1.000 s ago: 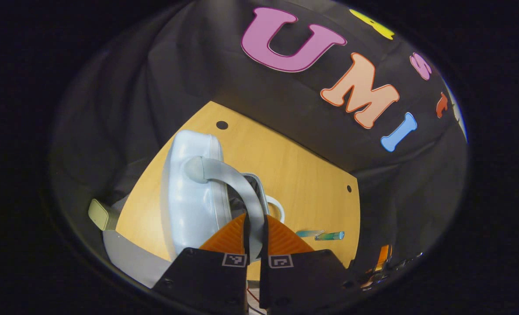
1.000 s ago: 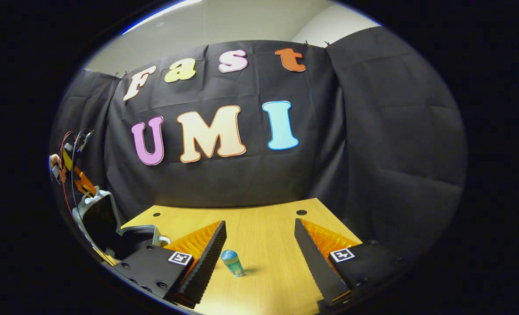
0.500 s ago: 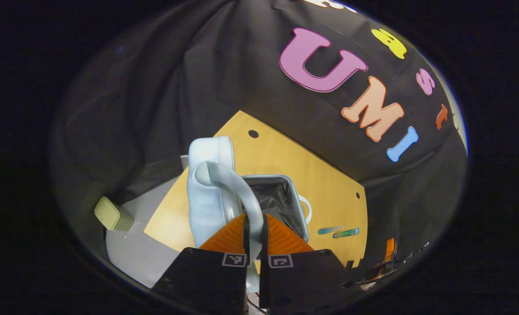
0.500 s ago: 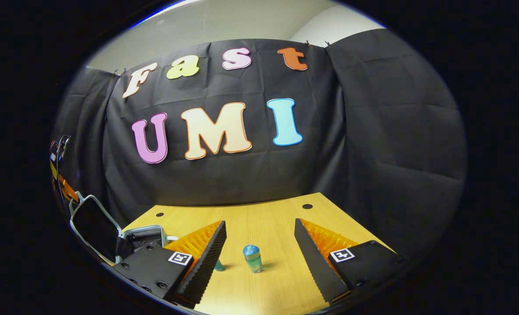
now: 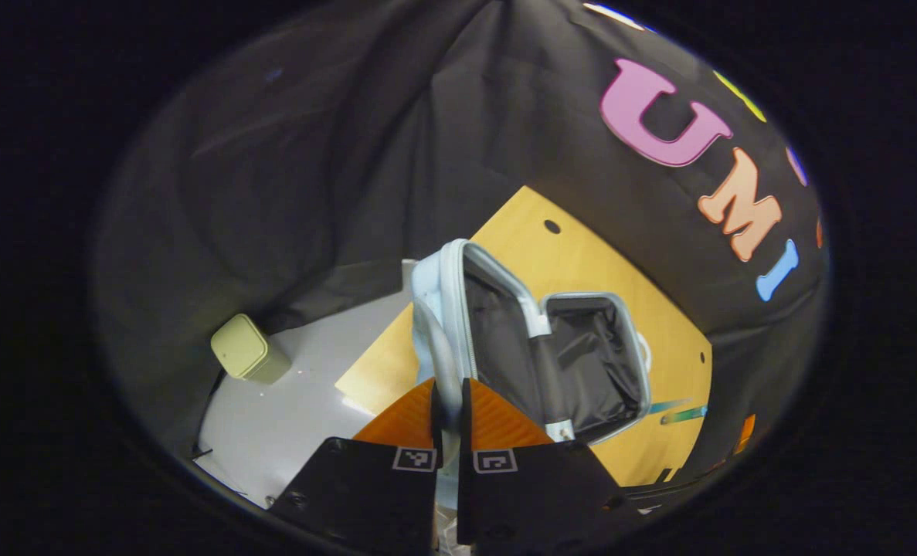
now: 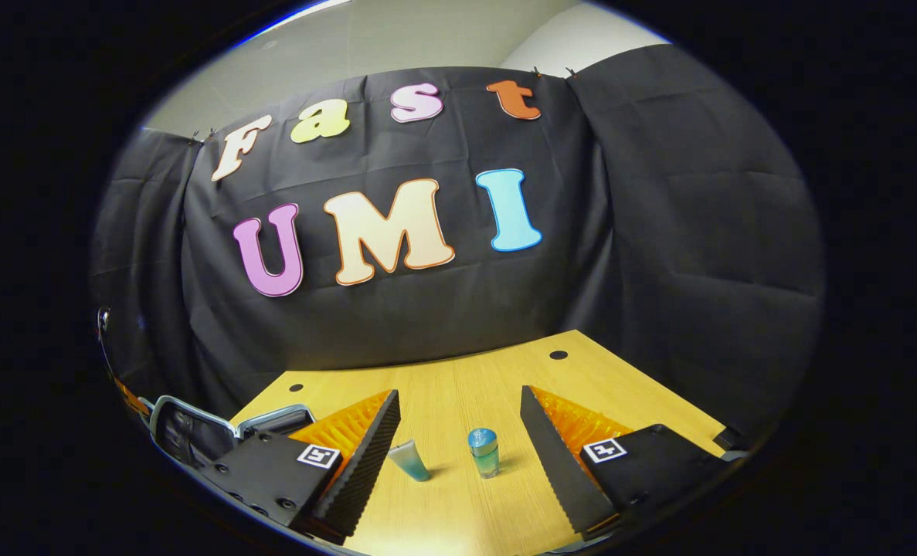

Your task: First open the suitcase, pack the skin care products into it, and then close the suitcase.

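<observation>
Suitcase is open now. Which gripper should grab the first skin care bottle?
Right. The right gripper is open, and the small bottle stands on the table between its fingers. The left gripper is shut on the suitcase handle, holding the lid up.

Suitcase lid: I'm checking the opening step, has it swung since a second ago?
Yes. The suitcase lid, pulled by the left hand-held gripper, has swung away from the base on the table, baring the dark lining.
</observation>
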